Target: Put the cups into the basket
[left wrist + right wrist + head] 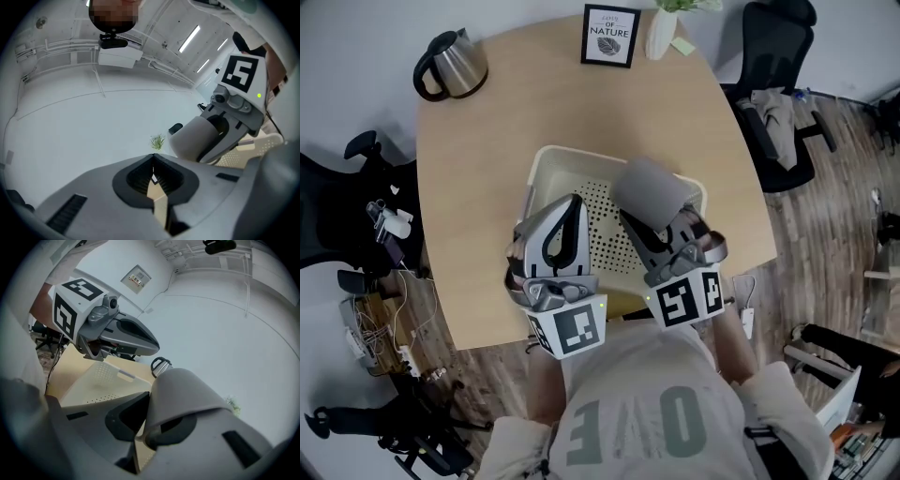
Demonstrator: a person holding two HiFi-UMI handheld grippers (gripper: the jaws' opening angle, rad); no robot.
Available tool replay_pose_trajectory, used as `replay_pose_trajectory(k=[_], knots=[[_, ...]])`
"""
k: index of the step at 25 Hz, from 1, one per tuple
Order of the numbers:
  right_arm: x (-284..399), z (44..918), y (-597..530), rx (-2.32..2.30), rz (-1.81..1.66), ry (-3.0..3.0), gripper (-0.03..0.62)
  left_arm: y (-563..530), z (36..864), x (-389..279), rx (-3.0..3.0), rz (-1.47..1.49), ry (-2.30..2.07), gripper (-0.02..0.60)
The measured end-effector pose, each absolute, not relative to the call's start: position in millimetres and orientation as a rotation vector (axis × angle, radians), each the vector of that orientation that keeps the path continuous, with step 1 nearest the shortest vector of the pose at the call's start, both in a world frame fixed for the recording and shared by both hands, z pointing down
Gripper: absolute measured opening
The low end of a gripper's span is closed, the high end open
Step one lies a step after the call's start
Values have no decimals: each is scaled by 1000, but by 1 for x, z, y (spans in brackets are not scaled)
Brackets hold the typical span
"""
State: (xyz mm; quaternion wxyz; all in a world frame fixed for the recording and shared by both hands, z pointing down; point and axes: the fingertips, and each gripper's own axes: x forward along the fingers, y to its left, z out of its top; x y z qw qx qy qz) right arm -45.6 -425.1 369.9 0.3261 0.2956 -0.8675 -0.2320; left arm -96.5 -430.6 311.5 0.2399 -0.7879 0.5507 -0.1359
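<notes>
Jaws of the right gripper (642, 225) are clamped on the wall of a smooth, matte grey tapered cup (649, 192), apparently one jaw inside the rim and one outside. This wall pinch suits a thin-walled, round vessel. The cup hangs tilted above the cream plastic basket (581, 156), whose perforated floor and rounded rectangular rim sit on the pale wooden table (487, 169); holding it over the opening looks like preparation for lowering it in. The left gripper (570, 202) hovers over the basket's left side with its jaws pressed together on nothing, probably just kept clear.
</notes>
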Motion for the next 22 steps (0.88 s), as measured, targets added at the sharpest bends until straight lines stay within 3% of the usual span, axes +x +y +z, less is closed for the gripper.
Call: replay_pose_trajectory(k=[22], knots=[[-67, 510, -406, 144, -465, -1871, 34, -442, 355, -119, -2295, -333, 1543, 9]])
